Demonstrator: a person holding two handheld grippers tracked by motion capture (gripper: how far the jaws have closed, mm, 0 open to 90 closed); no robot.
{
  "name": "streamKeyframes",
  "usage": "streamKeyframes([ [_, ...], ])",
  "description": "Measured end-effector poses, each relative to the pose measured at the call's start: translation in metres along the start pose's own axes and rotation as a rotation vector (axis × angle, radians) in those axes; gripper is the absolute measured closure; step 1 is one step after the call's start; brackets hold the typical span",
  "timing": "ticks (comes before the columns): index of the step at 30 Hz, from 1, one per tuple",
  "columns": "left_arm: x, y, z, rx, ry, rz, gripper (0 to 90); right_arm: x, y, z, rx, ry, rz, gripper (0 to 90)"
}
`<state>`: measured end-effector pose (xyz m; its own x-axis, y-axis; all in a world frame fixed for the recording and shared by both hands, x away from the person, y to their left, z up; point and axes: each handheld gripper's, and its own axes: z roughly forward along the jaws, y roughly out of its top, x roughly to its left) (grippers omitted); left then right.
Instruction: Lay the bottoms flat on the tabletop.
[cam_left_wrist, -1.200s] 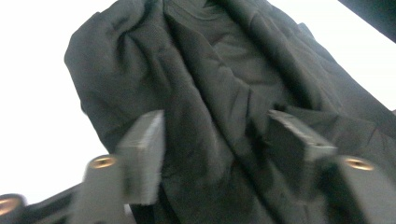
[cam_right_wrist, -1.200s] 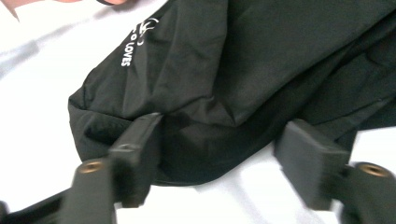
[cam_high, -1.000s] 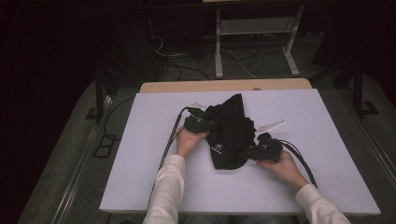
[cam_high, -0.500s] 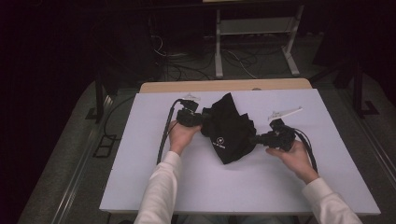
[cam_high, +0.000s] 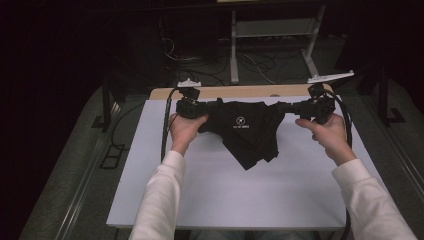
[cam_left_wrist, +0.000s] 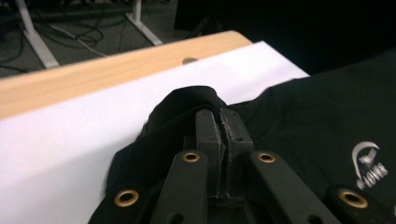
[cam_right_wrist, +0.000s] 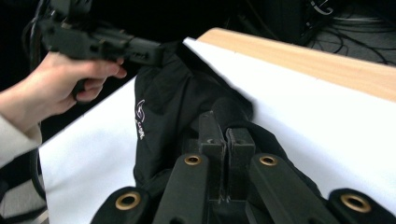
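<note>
Sleeves of white cloth come in from the near edge of the high view, one forearm on each side, over the white tabletop (cam_high: 240, 200). The left hand (cam_high: 184, 131) holds the left gripper (cam_high: 212, 108), and the right hand (cam_high: 327, 132) holds the right gripper (cam_high: 280, 107); the two point inward at each other across the far half of the tabletop. Between them hangs a black garment (cam_high: 247, 132), stretched along its upper edge from one gripper to the other, with its lower part drooping in folds toward the white surface. A small white logo (cam_high: 239, 121) sits near the middle of the cloth.

In the left gripper view the jaws are clenched on a bunched fold of the black cloth, the pads pressed together with fabric between and around them. In the right gripper view the jaws are likewise clamped tight on a fold at the other end of the garment, and the left hand with its gripper shows farther off at the upper left.

Beyond the white sheet runs a strip of bare wood (cam_high: 235, 92) at the far edge. Past that lie dark floor, loose cables (cam_high: 200, 70) and the white legs of a stand (cam_high: 272, 47).
</note>
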<state>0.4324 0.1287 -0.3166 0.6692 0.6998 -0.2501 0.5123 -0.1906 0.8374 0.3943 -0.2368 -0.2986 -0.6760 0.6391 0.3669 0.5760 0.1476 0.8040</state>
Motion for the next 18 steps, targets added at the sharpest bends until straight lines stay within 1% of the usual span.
streamKeyframes([
  [1,0.0,0.0,0.0,0.0,0.0,0.0,87.9,0.0,0.0,0.0,0.0,0.0,0.0,86.9],
  [3,-0.003,0.005,-0.004,-0.014,-0.003,0.002,87.9,0.0,0.007,-0.005,-0.014,-0.013,0.024,86.8],
  [4,-0.004,0.008,-0.006,-0.019,-0.006,0.009,87.9,0.001,0.013,-0.01,-0.023,-0.02,0.042,86.8],
  [5,-0.007,0.01,-0.007,-0.023,-0.01,0.015,87.9,0.001,0.015,-0.013,-0.023,-0.033,0.047,86.8],
  [6,-0.011,0.014,-0.009,-0.032,-0.01,0.025,87.9,0.001,0.018,-0.016,-0.027,-0.042,0.058,86.8],
  [8,-0.014,0.016,-0.01,-0.035,-0.013,0.033,87.9,0.001,0.021,-0.023,-0.036,-0.057,0.081,86.7],
  [9,-0.019,0.022,-0.013,-0.042,-0.013,0.046,87.9,0.002,0.023,-0.026,-0.034,-0.059,0.091,86.7],
  [10,-0.019,0.022,-0.013,-0.042,-0.013,0.046,87.9,0.003,0.024,-0.029,-0.03,-0.064,0.091,86.7],
  [16,-0.032,0.041,-0.021,-0.056,-0.012,0.079,87.9,0.009,0.031,-0.042,-0.018,-0.053,0.102,86.7],
  [17,-0.038,0.047,-0.026,-0.064,-0.016,0.091,88.0,0.011,0.034,-0.047,-0.025,-0.044,0.105,86.6],
  [18,-0.042,0.05,-0.029,-0.066,-0.018,0.098,87.9,0.013,0.035,-0.05,-0.028,-0.036,0.105,86.6],
])
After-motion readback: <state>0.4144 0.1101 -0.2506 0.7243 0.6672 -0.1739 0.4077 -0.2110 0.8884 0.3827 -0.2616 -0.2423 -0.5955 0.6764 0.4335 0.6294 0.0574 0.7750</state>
